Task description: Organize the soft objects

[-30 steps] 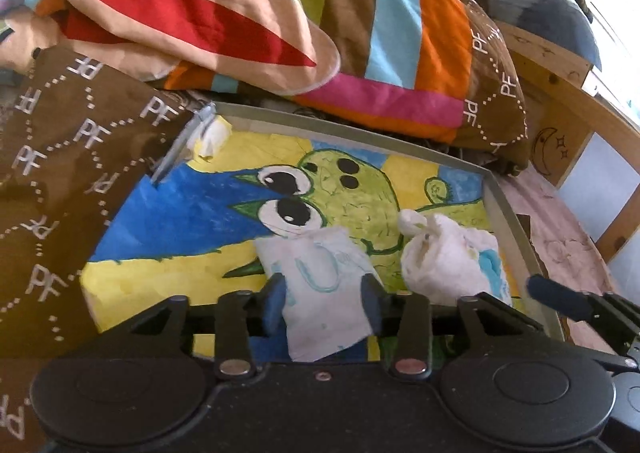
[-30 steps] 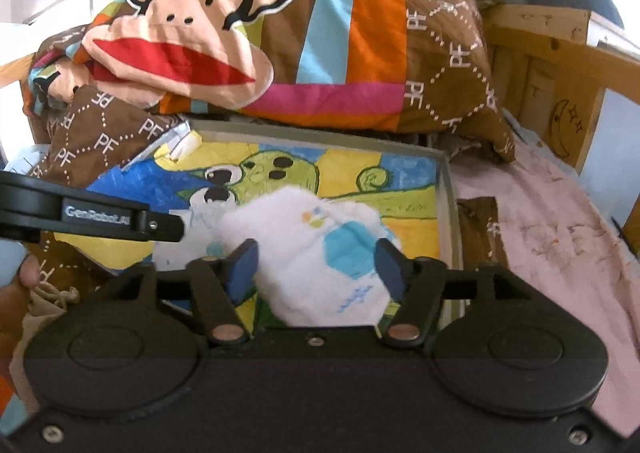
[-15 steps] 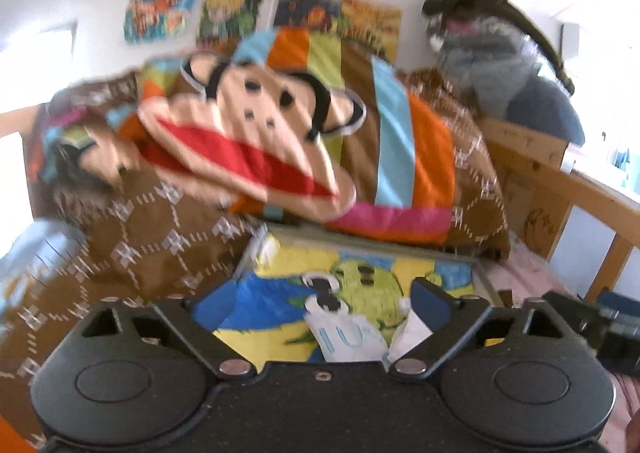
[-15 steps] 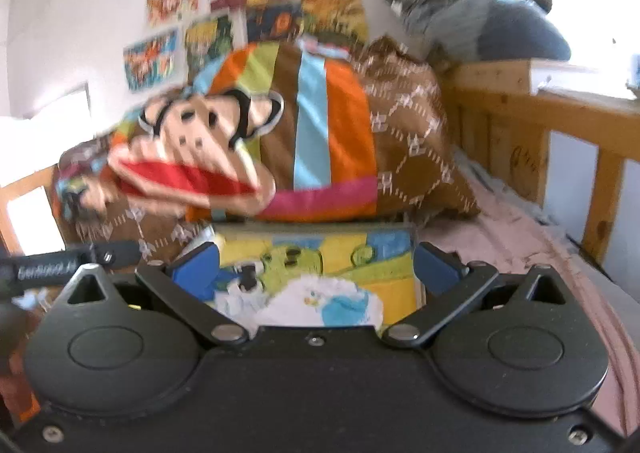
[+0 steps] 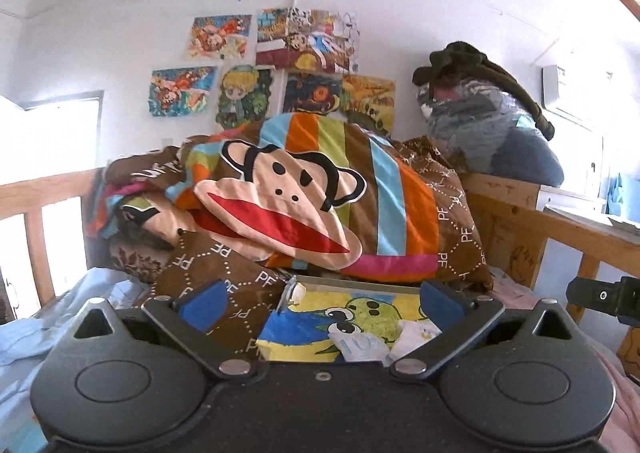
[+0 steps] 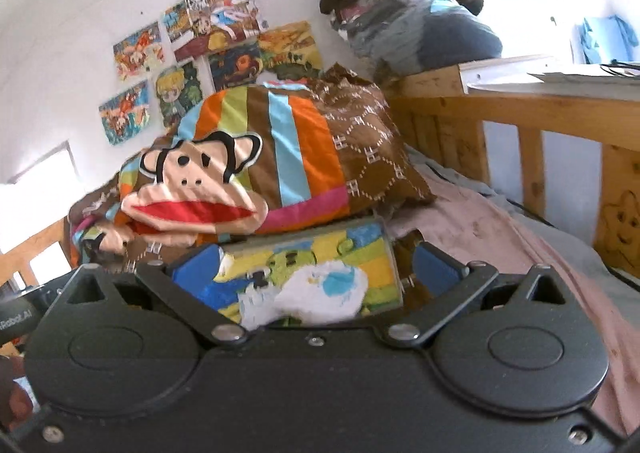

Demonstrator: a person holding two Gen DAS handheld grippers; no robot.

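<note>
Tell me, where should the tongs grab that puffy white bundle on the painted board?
Probably the puffy white bundle's raised near end, coming from the front and slightly above. It bulges up off the painted board, so open right tongs can straddle it without scraping the board.

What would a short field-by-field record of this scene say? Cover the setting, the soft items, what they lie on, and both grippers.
setting: bed with wooden rail
soft items: two white cloth pieces
lie on: painted board
behind board: monkey-print quilt
left gripper: jaws just opened wide, nothing between them
right gripper: jaws just opened wide, nothing between them
</note>
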